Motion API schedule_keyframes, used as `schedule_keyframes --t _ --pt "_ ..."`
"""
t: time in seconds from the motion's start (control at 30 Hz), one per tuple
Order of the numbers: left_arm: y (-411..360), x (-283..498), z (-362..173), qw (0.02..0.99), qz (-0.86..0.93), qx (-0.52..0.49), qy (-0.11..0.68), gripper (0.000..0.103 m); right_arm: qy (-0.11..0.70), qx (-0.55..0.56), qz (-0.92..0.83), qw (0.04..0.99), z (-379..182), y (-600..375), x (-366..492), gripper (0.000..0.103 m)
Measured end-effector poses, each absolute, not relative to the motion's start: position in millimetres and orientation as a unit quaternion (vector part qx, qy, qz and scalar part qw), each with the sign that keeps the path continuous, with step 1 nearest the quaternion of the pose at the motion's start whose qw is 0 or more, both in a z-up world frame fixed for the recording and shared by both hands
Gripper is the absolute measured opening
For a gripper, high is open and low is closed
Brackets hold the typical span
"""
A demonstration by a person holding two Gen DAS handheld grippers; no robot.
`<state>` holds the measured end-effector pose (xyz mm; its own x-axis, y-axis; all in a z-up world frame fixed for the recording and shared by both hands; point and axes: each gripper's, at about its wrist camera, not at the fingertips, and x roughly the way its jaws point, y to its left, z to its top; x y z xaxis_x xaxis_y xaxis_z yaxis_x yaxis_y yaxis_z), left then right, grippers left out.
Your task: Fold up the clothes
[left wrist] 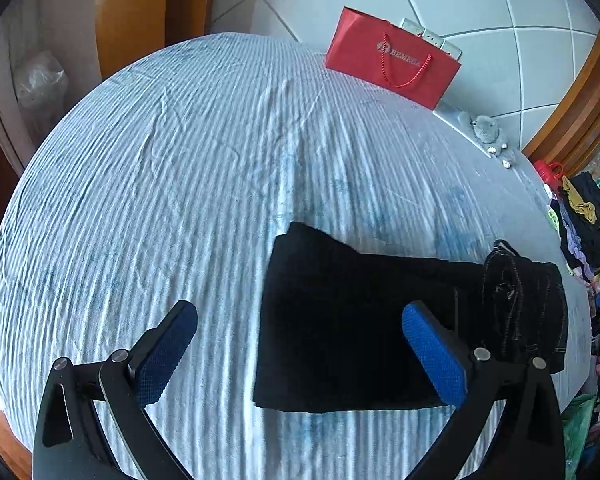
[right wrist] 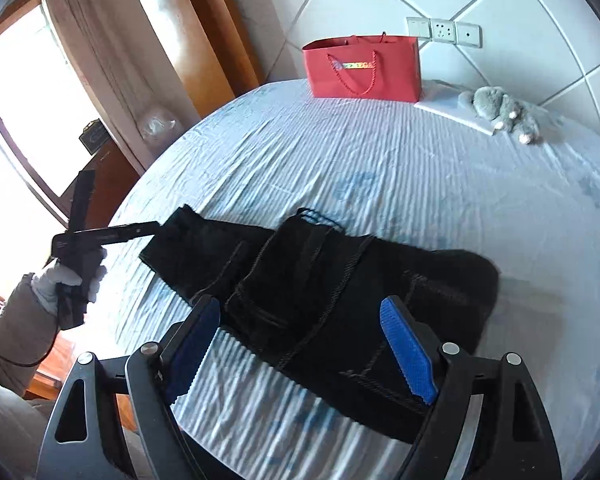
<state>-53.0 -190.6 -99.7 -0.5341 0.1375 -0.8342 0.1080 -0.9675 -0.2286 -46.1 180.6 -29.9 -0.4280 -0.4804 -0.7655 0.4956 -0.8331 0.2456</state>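
Black jeans (left wrist: 360,320) lie folded on the striped bed sheet (left wrist: 160,180). Left gripper (left wrist: 300,352) is spread wide, hovering at their left edge. Right gripper (right wrist: 304,356) is wide too, above the near edge, holding nothing.

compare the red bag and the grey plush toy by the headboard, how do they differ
The red bag stands upright against the headboard; the plush toy lies slumped on its side. The bag is stiff, flat-sided and bright red with rope handles; the toy is soft, rounded and grey with pale paws. The bag looks clearly larger than the toy. Both sit at the head of the bed, far from the black jeans.
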Motion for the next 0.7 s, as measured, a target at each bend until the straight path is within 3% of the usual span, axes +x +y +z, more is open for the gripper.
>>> schedule_keyframes --t 0.27,0.47,0.57,0.7 --pt "-56 -40 -70 0.013 0.887 -0.445 -0.120 0.103 0.073 0.487 -0.816 0.304 -55 235 -111 0.082" --pt "46 -47 -123 -0.132 0.853 -0.495 -0.100 0.103 0.173 0.457 -0.757 0.433 -82 249 -136 0.082" --pt "61 -45 -148 -0.204 0.837 -0.488 -0.140 0.103 0.216 0.464 -0.706 0.490 -106 249 -142 0.082" --pt "69 -44 -144 -0.264 0.816 -0.490 -0.157 0.103 0.204 0.500 -0.660 0.523 -132 247 -157 0.100"
